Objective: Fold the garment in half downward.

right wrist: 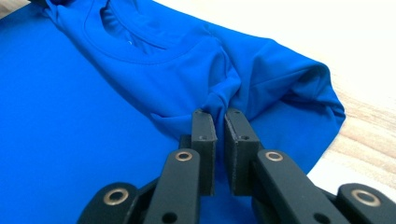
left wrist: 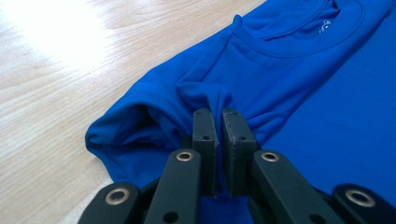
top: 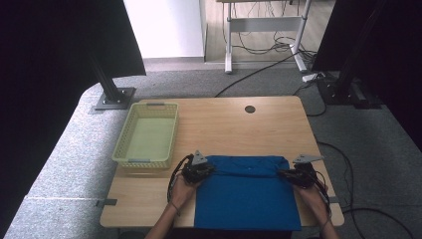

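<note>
- Forearms and hands enter at the near table edge; the left hand-held gripper and right hand-held gripper each have jaws pressed together, pinching a bunched fold of the blue T-shirt near its shoulders.
- Blue T-shirt: smooth knit fabric with a ribbed round collar, lying flat on the near half of the table, its lower hem at the near edge, its collar end folded over towards the person.
- Table: rectangular, light wood-grain top with rounded corners and a dark round cable port near the far edge.
- Basket: pale yellow-green plastic lattice, rectangular, at the table's left; interior holds nothing visible.
- Grey carpeted floor beyond, with black stand bases, trailing cables and a white desk frame.
</note>
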`<action>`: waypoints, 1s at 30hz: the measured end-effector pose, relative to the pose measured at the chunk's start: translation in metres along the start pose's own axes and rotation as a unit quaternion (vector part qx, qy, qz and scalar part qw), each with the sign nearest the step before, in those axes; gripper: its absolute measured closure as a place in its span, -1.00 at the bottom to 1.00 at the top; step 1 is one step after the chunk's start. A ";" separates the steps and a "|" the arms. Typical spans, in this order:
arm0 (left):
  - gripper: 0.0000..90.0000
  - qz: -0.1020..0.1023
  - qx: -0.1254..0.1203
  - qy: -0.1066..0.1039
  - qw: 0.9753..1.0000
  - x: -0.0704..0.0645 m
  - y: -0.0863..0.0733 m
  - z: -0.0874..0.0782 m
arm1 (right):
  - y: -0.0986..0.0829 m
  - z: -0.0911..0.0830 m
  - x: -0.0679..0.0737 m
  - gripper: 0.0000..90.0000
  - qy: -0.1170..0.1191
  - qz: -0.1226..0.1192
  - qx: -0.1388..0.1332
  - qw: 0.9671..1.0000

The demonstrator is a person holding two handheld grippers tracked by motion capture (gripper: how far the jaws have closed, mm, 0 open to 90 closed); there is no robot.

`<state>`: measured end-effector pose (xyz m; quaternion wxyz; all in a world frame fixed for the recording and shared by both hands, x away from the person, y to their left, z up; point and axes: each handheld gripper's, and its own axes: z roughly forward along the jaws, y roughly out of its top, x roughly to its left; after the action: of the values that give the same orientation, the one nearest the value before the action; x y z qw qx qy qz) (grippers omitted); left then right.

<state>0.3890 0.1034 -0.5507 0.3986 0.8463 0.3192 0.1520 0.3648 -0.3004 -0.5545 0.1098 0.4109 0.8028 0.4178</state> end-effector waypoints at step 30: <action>0.89 -0.020 -0.037 0.024 0.999 0.018 0.019 -0.005 | 0.029 0.006 -0.003 0.84 -0.032 -0.018 -0.030 0.999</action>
<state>0.4079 0.1091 -0.5333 0.4243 0.8208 0.3394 0.1762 0.3861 -0.2898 -0.5360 0.1550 0.4063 0.7929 0.4268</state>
